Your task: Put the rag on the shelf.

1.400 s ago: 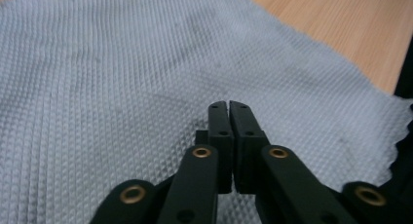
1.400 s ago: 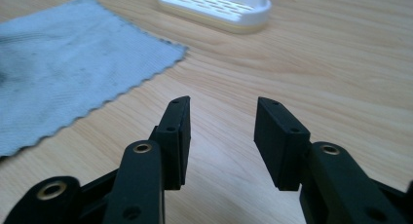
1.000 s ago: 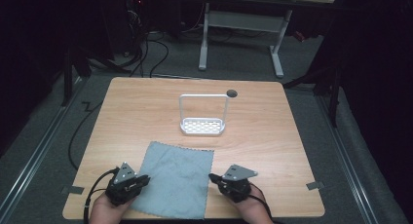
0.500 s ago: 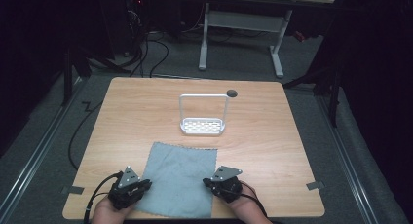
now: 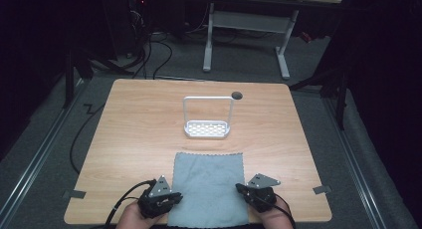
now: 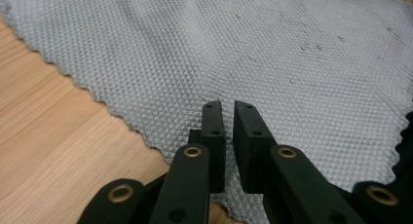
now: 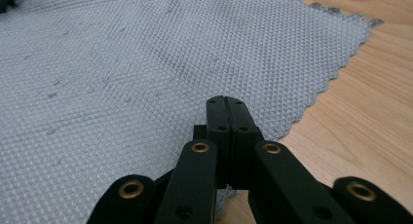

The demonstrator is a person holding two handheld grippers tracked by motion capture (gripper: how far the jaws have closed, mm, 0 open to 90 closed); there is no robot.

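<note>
Grey waffle-textured cloth (image 5: 209, 186); light wood-grain table (image 5: 139, 134); white perforated rack (image 5: 207, 123); black fingers (image 6: 214, 126).

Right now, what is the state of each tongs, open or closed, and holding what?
Left tongs: a narrow gap between the jaws, over the grey cloth; whether they pinch it cannot be told.
Right tongs: closed, jaws together over the cloth's edge; no grip visible.

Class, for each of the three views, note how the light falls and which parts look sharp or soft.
High view: the table is brightly lit, the room around it nearly black. Left gripper view: the grey cloth is evenly lit, its weave crisp mid-frame, softer far off. Right gripper view: the cloth's weave is sharp near the fingers, hazier toward the top.
</note>
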